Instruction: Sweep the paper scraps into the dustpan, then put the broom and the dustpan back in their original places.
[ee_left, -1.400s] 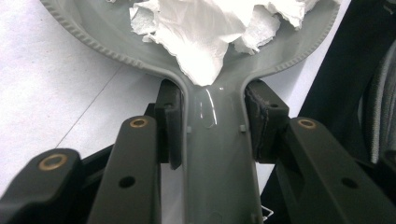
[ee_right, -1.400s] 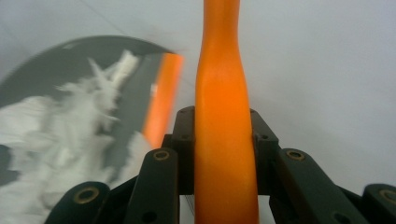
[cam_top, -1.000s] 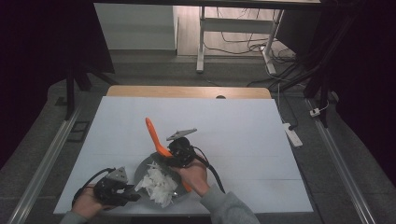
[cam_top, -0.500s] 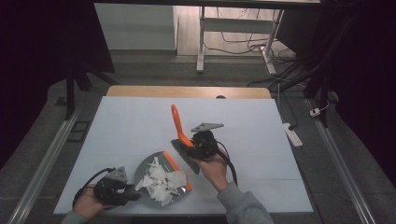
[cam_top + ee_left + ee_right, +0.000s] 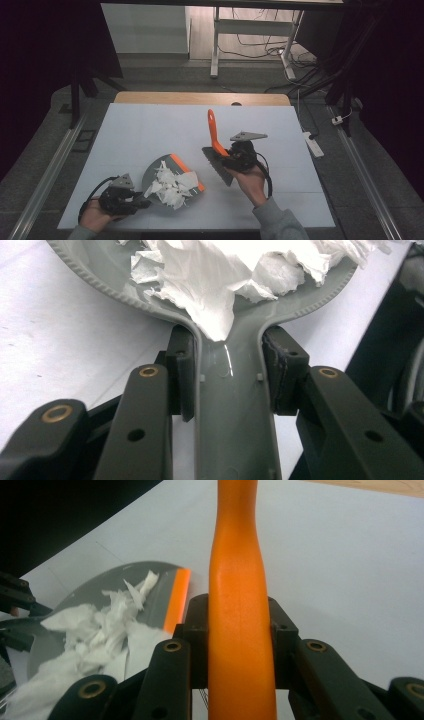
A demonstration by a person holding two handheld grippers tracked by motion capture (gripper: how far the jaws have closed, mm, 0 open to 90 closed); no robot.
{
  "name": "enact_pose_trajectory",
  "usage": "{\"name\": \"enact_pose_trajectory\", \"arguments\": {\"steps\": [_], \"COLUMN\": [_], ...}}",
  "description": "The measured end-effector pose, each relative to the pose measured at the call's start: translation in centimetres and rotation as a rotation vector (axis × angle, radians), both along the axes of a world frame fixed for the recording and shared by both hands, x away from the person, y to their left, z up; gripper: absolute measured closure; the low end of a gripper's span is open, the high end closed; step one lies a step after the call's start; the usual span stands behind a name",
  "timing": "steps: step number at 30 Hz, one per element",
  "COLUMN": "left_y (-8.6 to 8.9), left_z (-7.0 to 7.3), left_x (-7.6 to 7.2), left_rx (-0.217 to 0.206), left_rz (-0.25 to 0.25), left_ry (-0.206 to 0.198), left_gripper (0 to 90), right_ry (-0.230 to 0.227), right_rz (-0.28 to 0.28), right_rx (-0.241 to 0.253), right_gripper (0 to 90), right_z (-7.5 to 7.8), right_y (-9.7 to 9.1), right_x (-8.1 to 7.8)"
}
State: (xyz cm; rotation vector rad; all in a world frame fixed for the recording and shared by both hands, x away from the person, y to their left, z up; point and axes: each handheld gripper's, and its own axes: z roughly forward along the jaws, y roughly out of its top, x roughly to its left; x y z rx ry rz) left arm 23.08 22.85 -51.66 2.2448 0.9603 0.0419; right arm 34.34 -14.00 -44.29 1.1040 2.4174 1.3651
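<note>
A grey dustpan with an orange front lip lies near the table's front edge, heaped with crumpled white paper. My left gripper is shut on the dustpan's handle, with paper scraps piled just ahead of the pads. My right gripper is shut on the orange handle of a hand brush, held above the table to the right of the dustpan. The brush's grey bristle head points down toward the person. From the right gripper view the dustpan lies at the left.
The white table top has a wooden strip along its far edge. A white power strip lies on the floor beside the table's right edge. A desk frame and cables stand on the floor beyond.
My right gripper has carried the brush away from the dustpan, to the right and a little up. The left gripper and the dustpan have stayed put.
</note>
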Motion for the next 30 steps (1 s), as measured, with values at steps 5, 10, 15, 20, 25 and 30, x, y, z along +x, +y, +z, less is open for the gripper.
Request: {"name": "enact_pose_trajectory", "arguments": {"steps": [5, 10, 15, 20, 25, 30], "left_y": [-0.1, 0.0, 0.2, 0.6, 0.9, 1.1], "left_z": [0.4, 0.5, 0.6, 0.6, 0.6, 0.5], "left_x": [0.1, 0.4, 0.5, 0.7, 0.8, 0.9], "left_rx": [-0.019, -0.033, -0.045, -0.052, -0.059, -0.082], "left_rz": [0.095, 0.174, 0.235, 0.306, 0.391, 0.474], "left_ry": [-0.005, -0.001, -0.009, -0.009, -0.021, -0.022], "left_gripper": [61.4, 61.4, 61.4, 61.4, 61.4, 61.4], "right_ry": [0.010, 0.019, 0.020, 0.029, 0.055, 0.110], "right_rz": [-0.004, -0.010, -0.001, 0.009, 0.004, 0.005], "right_rx": [0.016, 0.029, 0.039, 0.040, 0.058, 0.080], "right_gripper": [70.1, 70.0, 70.0, 70.0, 70.0, 70.0], "right_z": [-0.1, -0.4, -0.6, -1.2, -1.7, -2.3], "right_y": [-1.8, -3.4, -4.6, -5.7, -6.9, -8.0], "right_x": [-0.1, -0.4, -0.7, -1.1, -1.3, -1.1]}}
